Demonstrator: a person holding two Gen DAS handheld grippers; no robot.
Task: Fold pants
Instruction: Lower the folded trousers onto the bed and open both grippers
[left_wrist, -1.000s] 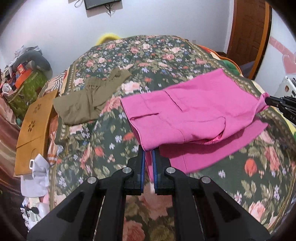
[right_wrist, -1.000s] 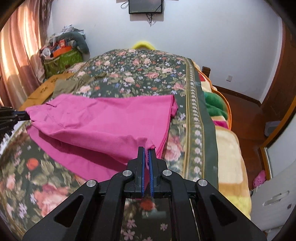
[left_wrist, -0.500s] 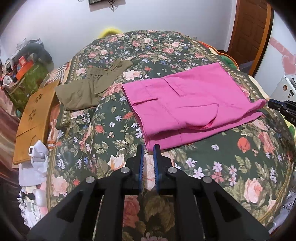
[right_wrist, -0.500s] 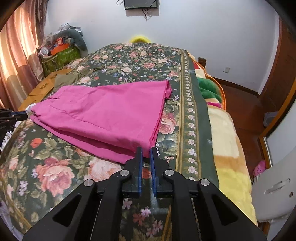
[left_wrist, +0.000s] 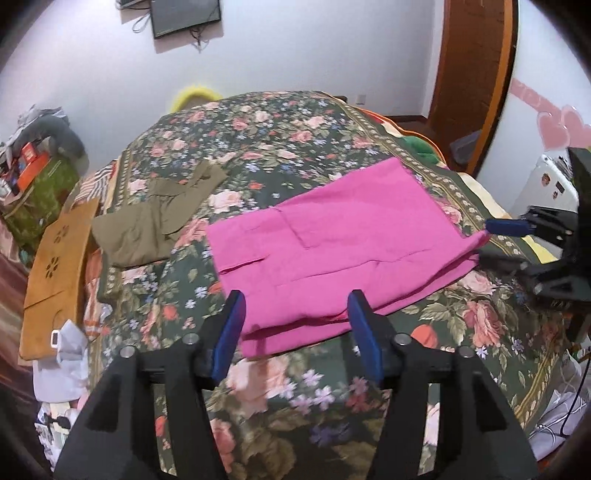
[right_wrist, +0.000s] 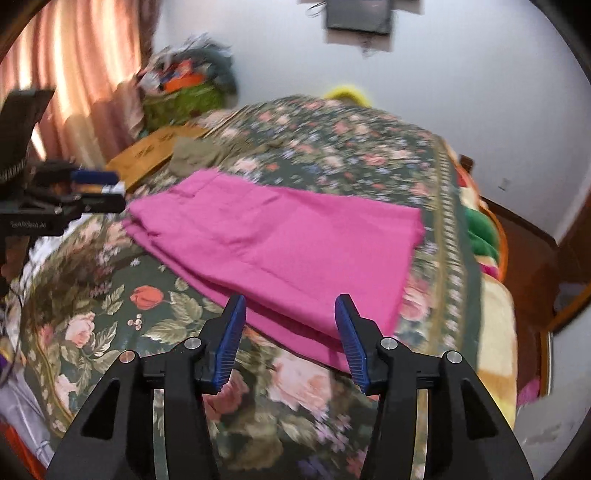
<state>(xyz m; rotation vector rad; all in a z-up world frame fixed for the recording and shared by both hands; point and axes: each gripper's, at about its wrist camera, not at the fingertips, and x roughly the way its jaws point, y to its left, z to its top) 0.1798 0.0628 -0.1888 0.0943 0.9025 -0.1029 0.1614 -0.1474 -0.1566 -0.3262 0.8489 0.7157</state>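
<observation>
Magenta-pink pants (left_wrist: 332, 251), plain and unpatterned, at the centre of the frame. Bedspread (left_wrist: 280, 147): dark green ground with pink, red and cream roses, small white and lilac flowers, and a paler green-and-tan border band. Olive-green garment (left_wrist: 147, 221), plain, left of centre. Tan-brown board (left_wrist: 55, 266) with cut-out flower shapes, far left. Left gripper (left_wrist: 295, 326) and right gripper (right_wrist: 290, 326): black bodies, blue ribbed finger pads (right_wrist: 231, 339). Peach-pink striped curtain (right_wrist: 74, 81), upper left of the right wrist view. White wall (left_wrist: 314, 48); reddish-brown wooden door (left_wrist: 476, 66), upper right.
</observation>
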